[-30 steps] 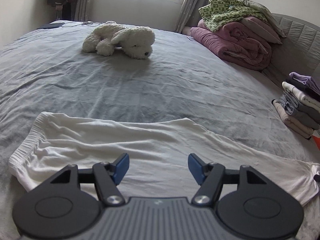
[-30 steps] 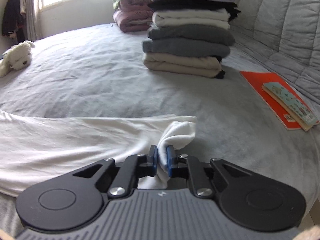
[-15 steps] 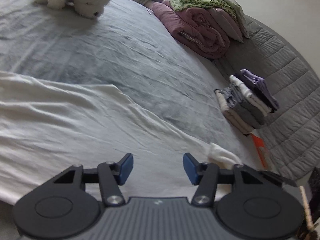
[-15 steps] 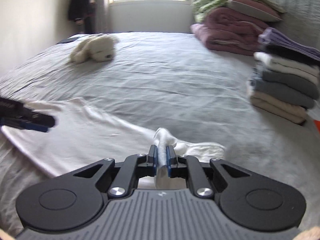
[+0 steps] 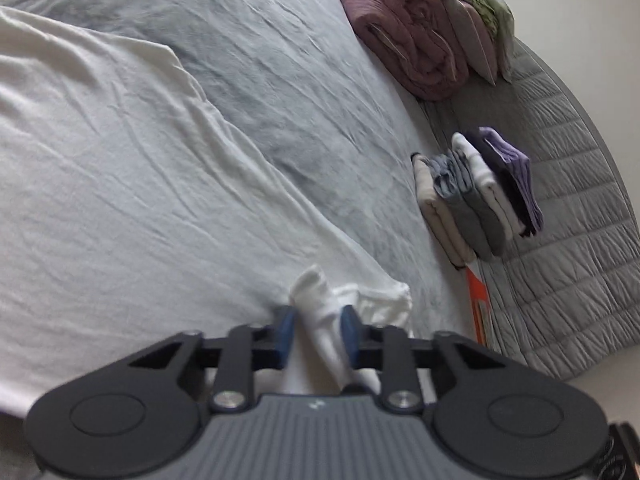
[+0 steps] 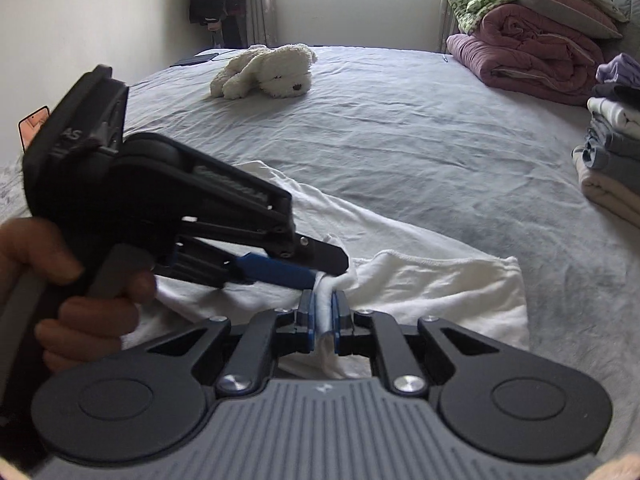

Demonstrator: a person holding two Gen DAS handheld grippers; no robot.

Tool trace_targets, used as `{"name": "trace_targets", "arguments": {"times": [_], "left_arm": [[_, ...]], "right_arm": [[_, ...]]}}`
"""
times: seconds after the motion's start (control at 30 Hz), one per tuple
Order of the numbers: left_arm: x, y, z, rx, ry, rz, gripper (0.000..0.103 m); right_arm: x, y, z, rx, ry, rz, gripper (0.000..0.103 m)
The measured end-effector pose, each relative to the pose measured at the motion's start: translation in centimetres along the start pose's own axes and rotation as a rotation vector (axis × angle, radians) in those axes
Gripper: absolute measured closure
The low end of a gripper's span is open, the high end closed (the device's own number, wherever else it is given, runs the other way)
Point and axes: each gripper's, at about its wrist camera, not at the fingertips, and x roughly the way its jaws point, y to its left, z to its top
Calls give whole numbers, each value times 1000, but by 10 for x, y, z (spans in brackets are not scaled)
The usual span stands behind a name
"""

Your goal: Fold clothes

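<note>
A white garment (image 5: 120, 184) lies spread on the grey bed, and it also shows in the right wrist view (image 6: 424, 284). My right gripper (image 6: 323, 308) is shut on a bunched fold of the white garment at its near end. My left gripper (image 5: 316, 330) has its blue pads on either side of the same raised fold, narrowly apart, touching the cloth. In the right wrist view the left gripper (image 6: 320, 274) comes in from the left, its tip at the fold just above my right fingers.
A stack of folded clothes (image 5: 480, 196) stands at the right by the quilted headboard (image 5: 580, 240). Rolled maroon and green blankets (image 6: 536, 36) lie at the far right. A white plush dog (image 6: 268, 70) lies far back. An orange book (image 5: 478, 304) lies near the stack.
My left gripper swung right across the garment to the bunched end and narrowed its jaws around the fold. My right gripper turned left, still holding the fold.
</note>
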Motion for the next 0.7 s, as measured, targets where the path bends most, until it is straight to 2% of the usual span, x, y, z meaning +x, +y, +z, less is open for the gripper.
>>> {"name": "trace_targets", "arguments": {"times": [0.23, 0.47, 0.7], "left_arm": [[-20, -2, 4, 104, -97, 73, 100], [-47, 13, 12, 139, -162, 122, 100], [-88, 32, 27, 179, -245, 215, 100]], "right_arm": [[9, 12, 3, 68, -15, 44, 94], [18, 37, 10, 64, -28, 91, 94], [33, 72, 25, 67, -51, 181, 94]]}}
